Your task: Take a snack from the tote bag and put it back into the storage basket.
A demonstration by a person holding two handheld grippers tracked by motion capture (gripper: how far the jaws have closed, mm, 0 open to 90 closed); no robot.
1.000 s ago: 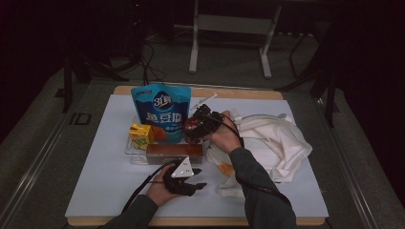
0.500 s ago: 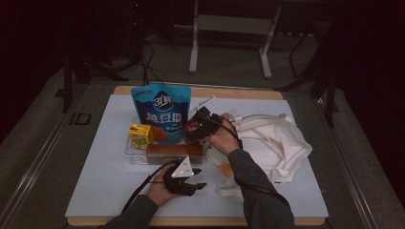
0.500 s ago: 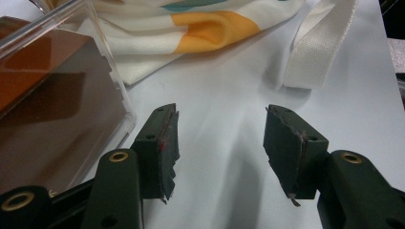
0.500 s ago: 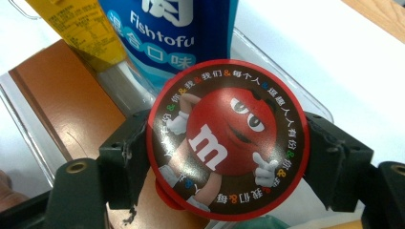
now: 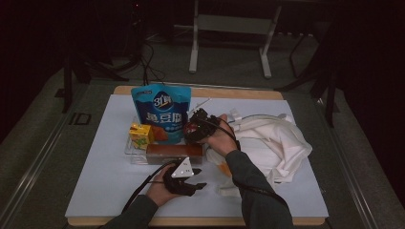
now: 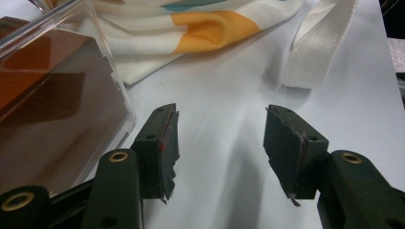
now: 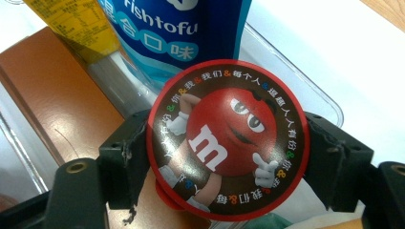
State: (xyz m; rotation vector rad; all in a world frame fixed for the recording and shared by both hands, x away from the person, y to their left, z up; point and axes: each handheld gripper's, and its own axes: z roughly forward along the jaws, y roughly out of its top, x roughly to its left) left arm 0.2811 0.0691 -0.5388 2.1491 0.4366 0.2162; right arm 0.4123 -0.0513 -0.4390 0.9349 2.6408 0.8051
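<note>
Little has shifted since the earlier frame: the right gripper (image 5: 195, 128) has edged slightly left, at frame centre, carrying its round M&M's candy tub (image 7: 227, 152) over the clear plastic tray (image 5: 130, 149). Its jaws are clamped on the tub's sides, the glossy red-rimmed lid facing the camera. Below, the left gripper (image 5: 198, 178) rests on the white table cover (image 5: 95, 181), jaws apart with nothing between them.

Under the tub sit a brown rectangular box (image 5: 171, 151), a tall blue fish tofu pouch (image 5: 161, 110) and a yellow carton (image 5: 141, 134). The tub's wall looks smooth and curved, so I'd judge it could slip or twist in the pads; lowered carelessly, it may knock the standing pouch over. To the right lies a soft, rumpled cream canvas bag (image 5: 277, 143).
</note>
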